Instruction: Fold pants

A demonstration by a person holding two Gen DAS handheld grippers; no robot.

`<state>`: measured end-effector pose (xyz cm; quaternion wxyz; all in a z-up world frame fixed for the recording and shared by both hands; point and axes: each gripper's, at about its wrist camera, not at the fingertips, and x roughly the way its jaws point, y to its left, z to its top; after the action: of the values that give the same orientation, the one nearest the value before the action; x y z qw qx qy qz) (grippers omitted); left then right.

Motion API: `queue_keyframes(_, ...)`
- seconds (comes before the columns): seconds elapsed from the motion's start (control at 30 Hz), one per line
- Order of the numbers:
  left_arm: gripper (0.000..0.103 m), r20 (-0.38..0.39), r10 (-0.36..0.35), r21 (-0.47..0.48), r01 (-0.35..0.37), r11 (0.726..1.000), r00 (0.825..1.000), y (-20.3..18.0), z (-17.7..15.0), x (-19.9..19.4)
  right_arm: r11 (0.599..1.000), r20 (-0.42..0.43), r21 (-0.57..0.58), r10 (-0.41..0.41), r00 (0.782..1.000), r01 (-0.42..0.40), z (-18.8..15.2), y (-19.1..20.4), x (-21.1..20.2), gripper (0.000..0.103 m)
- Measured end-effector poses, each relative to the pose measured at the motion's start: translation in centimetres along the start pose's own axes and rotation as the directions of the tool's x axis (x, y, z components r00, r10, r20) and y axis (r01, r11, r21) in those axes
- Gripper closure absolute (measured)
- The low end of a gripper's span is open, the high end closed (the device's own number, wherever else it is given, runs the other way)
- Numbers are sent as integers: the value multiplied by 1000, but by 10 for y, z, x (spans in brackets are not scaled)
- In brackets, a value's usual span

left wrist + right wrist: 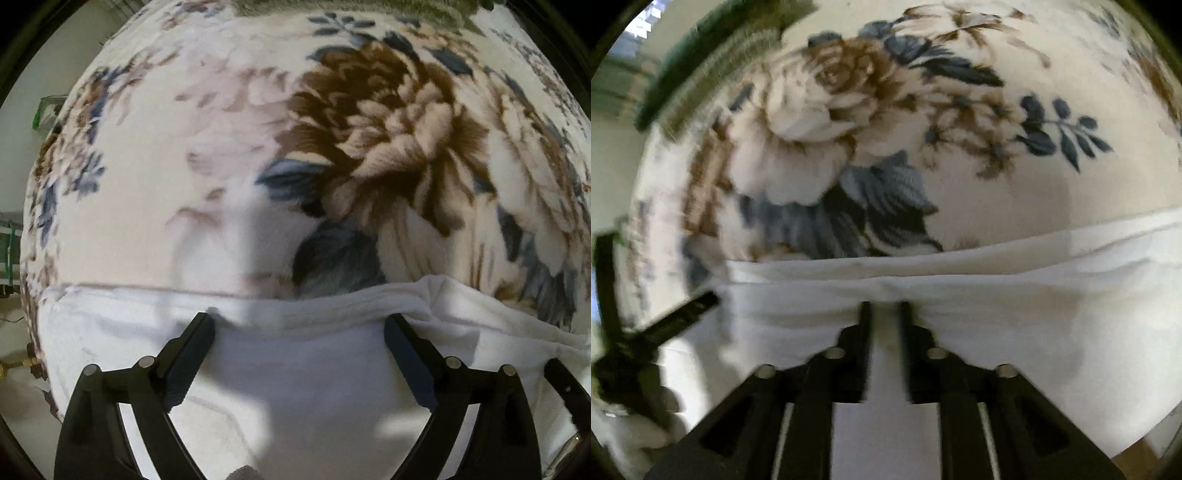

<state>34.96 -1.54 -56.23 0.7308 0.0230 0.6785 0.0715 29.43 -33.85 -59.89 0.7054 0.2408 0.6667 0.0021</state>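
Black fingers (199, 332) of the left gripper (299, 328) stand wide apart over the white pants (295, 387), gripping nothing, their tips near a folded edge of the fabric. Beside it, the right gripper (884, 310) has its fingers (866, 314) drawn close together with a ridge of the pants (1015, 332) pinched between them. Beyond the cloth's edge spreads a plush floral blanket (369, 129) in cream, brown and blue, on which the pants lie flat
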Motion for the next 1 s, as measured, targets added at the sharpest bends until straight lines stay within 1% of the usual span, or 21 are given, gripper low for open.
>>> queue_keyframes(0.07,8,17,-23,-9,23,1000,1000,0,-11,-18,998,27,50,48,998,-49,-2,-22,-26,46)
queue_keyframes(0.13,8,35,-51,-2,51,999,998,-9,-23,-35,993,69,101,61,996,-68,-8,-60,-59,46)
queue_keyframes(0.17,8,37,-72,12,71,997,997,-18,-29,-43,989,91,133,50,995,-62,-33,-70,-75,46)
queue_keyframes(0.2,8,36,-88,25,87,996,995,-27,-34,-48,985,112,167,31,993,-50,-44,-85,-88,46)
queue_keyframes(0.27,8,34,-121,67,118,991,992,-52,-42,-56,967,156,255,-25,987,-15,-55,-142,-127,46)
queue_keyframes(0.3,8,34,-133,97,129,987,991,-71,-46,-59,959,172,283,-60,983,10,-63,-153,-136,46)
queue_keyframes(0.33,8,35,-135,110,130,985,990,-81,-48,-60,951,184,306,-100,978,40,-61,-177,-150,45)
queue_keyframes(0.37,8,32,-142,131,137,982,989,-101,-48,-60,944,194,323,-142,971,73,-56,-208,-164,44)
queue_keyframes(0.43,8,28,-160,148,154,977,987,-129,-45,-61,920,212,360,-241,947,153,-51,-244,-181,42)
queue_keyframes(0.5,8,33,-186,158,179,971,982,-163,-42,-60,905,198,376,-286,937,197,-42,-275,-180,41)
queue_keyframes(0.53,8,36,-189,166,181,969,981,-172,-37,-61,901,186,380,-298,936,211,-35,-290,-178,41)
queue_keyframes(0.57,8,40,-181,177,172,969,983,-185,-35,-60,900,159,373,-301,940,225,-24,-312,-175,41)
queue_keyframes(0.63,8,49,-158,205,145,968,986,-215,-38,-57,902,104,325,-334,937,285,-8,-334,-161,41)
queue_keyframes(0.67,8,52,-149,222,134,966,987,-226,-40,-55,907,87,296,-337,937,299,1,-322,-142,44)
queue_keyframes(0.7,8,59,-129,239,111,965,990,-236,-43,-53,914,81,267,-337,938,305,4,-325,-137,62)
queue_keyframes(0.73,8,61,-111,251,92,964,992,-243,-45,-50,919,87,227,-348,934,321,7,-326,-134,75)
queue_keyframes(0.77,8,59,-98,261,79,962,993,-249,-46,-48,922,102,206,-352,930,327,10,-319,-128,92)
queue_keyframes(0.8,8,59,-84,265,66,962,995,-252,-48,-45,919,134,187,-373,918,347,10,-318,-132,100)
queue_keyframes(0.83,8,60,-74,267,56,962,995,-255,-49,-44,918,167,175,-383,909,355,10,-318,-137,100)
queue_keyframes(0.87,8,61,-63,266,44,963,996,-257,-49,-42,923,216,175,-375,901,342,9,-316,-145,100)
queue_keyframes(1.0,8,68,-36,253,17,967,997,-260,-46,-38,933,290,187,-351,890,307,13,-316,-161,101)
